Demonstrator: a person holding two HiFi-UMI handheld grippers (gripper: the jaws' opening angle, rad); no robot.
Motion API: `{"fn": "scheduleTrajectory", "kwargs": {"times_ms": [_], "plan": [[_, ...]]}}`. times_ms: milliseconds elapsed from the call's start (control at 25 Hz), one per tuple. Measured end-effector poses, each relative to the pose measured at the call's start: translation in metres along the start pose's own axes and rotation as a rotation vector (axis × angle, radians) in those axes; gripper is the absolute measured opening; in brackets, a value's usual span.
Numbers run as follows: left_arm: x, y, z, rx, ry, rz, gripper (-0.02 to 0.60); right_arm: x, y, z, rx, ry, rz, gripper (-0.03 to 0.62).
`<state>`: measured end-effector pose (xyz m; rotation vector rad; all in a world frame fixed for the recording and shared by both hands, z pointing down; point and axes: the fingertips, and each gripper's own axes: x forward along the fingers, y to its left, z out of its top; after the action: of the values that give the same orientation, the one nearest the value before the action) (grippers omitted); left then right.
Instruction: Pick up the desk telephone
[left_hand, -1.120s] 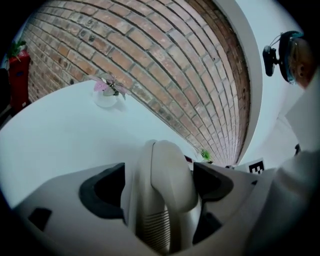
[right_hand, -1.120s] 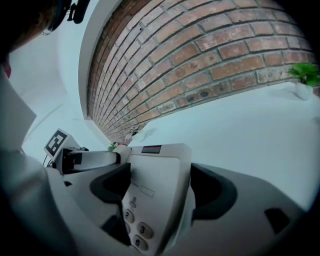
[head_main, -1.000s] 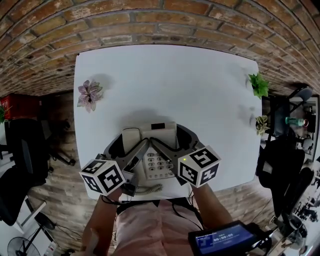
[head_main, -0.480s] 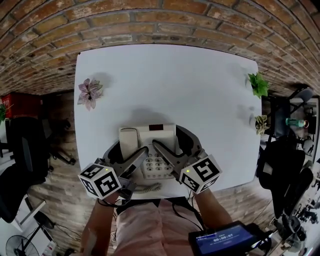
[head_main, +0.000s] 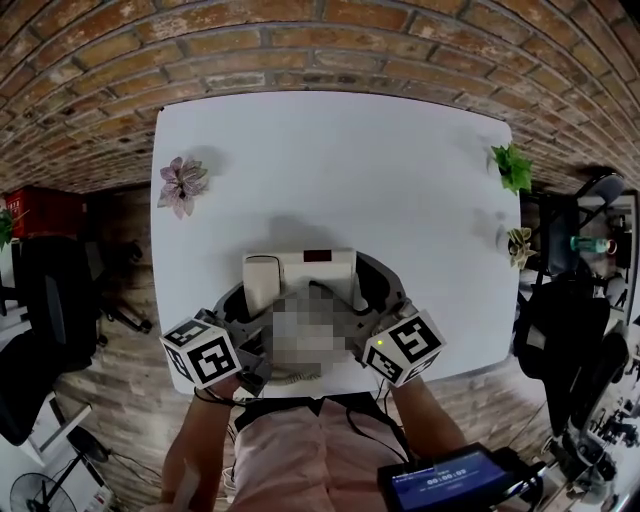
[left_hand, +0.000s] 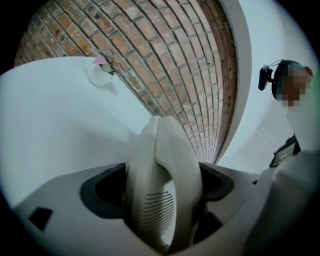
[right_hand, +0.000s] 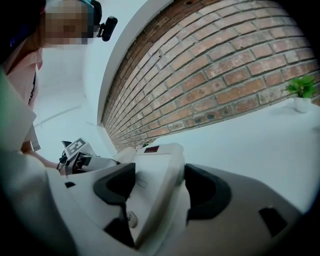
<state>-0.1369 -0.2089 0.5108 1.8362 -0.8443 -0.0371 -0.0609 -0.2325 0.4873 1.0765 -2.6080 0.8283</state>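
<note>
The left tongs (left_hand: 162, 200) clamp the desk telephone (head_main: 305, 270) by its handset (left_hand: 160, 175). The right tongs (right_hand: 155, 195), jaws just narrowed, pinch its right edge. The grasp seems set, so next lift both together, level, off the tabletop (head_main: 330, 160).
</note>
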Motion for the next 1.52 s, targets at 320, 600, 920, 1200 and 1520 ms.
{"fn": "scheduleTrajectory", "kwargs": {"times_ms": [320,600,920,1200,1520], "plan": [[-0.006,-0.008,0.001,0.120,-0.074,0.008,0.436,-0.007,0.004,0.000,-0.025,-0.015,0.024,0.336],[-0.014,-0.010,0.001,0.158,-0.126,0.017,0.431,-0.017,0.009,-0.030,0.142,0.098,0.098,0.367],[-0.017,-0.015,-0.003,0.185,-0.136,0.023,0.423,-0.017,0.018,-0.038,0.140,0.164,0.093,0.342],[-0.017,-0.018,-0.007,0.202,-0.121,-0.017,0.426,-0.021,0.020,-0.036,0.108,0.108,0.118,0.316],[-0.030,-0.022,-0.021,0.147,-0.074,-0.087,0.443,-0.025,0.032,-0.032,0.059,0.075,0.155,0.314]]}}
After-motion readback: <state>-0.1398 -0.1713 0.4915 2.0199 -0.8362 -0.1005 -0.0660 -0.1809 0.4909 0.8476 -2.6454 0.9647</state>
